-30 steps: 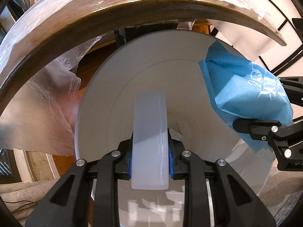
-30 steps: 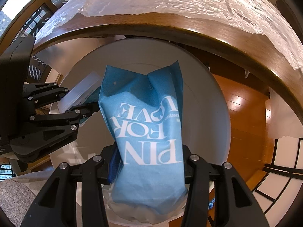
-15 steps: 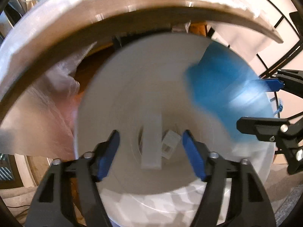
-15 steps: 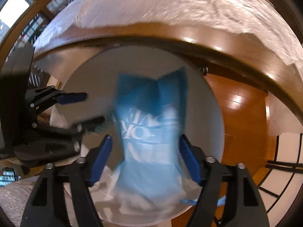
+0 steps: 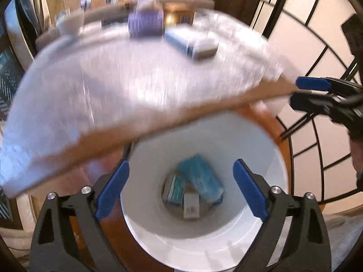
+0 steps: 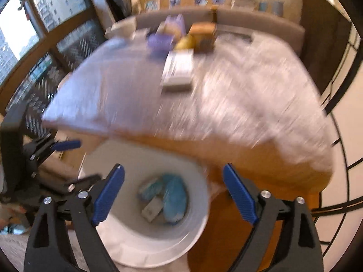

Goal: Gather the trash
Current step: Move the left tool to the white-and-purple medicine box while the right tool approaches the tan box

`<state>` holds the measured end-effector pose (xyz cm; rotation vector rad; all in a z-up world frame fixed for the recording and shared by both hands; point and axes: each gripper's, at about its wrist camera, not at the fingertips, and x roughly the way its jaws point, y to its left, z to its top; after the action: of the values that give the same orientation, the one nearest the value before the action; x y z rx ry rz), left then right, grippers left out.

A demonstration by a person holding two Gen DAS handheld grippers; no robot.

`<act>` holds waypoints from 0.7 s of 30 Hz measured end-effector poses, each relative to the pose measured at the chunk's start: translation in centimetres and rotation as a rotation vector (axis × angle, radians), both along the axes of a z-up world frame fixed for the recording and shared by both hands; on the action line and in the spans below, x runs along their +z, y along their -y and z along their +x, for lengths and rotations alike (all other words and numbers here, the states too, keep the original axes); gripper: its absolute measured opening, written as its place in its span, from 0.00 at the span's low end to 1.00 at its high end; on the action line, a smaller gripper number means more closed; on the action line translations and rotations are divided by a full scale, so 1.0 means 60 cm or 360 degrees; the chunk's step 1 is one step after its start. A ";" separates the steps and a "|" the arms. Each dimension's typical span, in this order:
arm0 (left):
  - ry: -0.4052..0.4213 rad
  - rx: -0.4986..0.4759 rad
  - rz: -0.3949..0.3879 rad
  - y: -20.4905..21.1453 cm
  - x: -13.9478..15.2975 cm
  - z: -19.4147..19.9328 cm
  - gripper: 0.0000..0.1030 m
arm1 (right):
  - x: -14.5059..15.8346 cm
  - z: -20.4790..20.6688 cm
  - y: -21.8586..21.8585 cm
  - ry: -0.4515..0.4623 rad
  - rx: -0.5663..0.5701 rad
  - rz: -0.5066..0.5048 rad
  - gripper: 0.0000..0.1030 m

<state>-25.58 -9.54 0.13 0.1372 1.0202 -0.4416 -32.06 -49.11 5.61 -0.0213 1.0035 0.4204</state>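
Observation:
A white round bin (image 5: 267, 158) stands on the wood floor under the table edge; it also shows in the right wrist view (image 6: 199, 195). At its bottom lie a blue packet (image 5: 202, 179), a small white box (image 5: 191, 206) and other trash; the right wrist view shows the blue packet (image 6: 175, 198) too. My left gripper (image 5: 180, 188) is open and empty above the bin. My right gripper (image 6: 173, 192) is open and empty above the bin. The right gripper (image 5: 313, 90) also shows at the right of the left wrist view.
A table under a clear plastic sheet (image 5: 136, 77) stands just beyond the bin. On it are a flat white box (image 6: 178, 70), a purple pack (image 5: 145, 22), a brown box (image 6: 202, 34) and other items. Black lattice screens (image 5: 322, 52) stand at right. Both views are blurred.
Both grippers opened and dropped their loads, the clear plastic box and the blue packet, into the bin. Both then rose and tilted up, so the tabletop came into view.

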 end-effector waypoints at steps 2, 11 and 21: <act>0.0074 0.0009 -0.0024 0.019 0.029 0.007 0.93 | 0.019 0.026 0.012 0.0077 -0.0054 -0.0008 0.88; 0.0251 0.0048 -0.0031 0.086 0.068 0.094 0.93 | 0.063 0.182 0.012 0.0248 -0.0168 -0.0044 0.89; 0.0183 0.0163 0.0005 0.135 0.035 0.197 0.93 | 0.051 0.353 -0.049 0.0206 -0.0117 -0.0080 0.88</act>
<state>-13.74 -17.63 2.21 0.1111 0.9104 -0.3352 -10.87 -46.19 8.64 -0.0560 0.8844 0.3223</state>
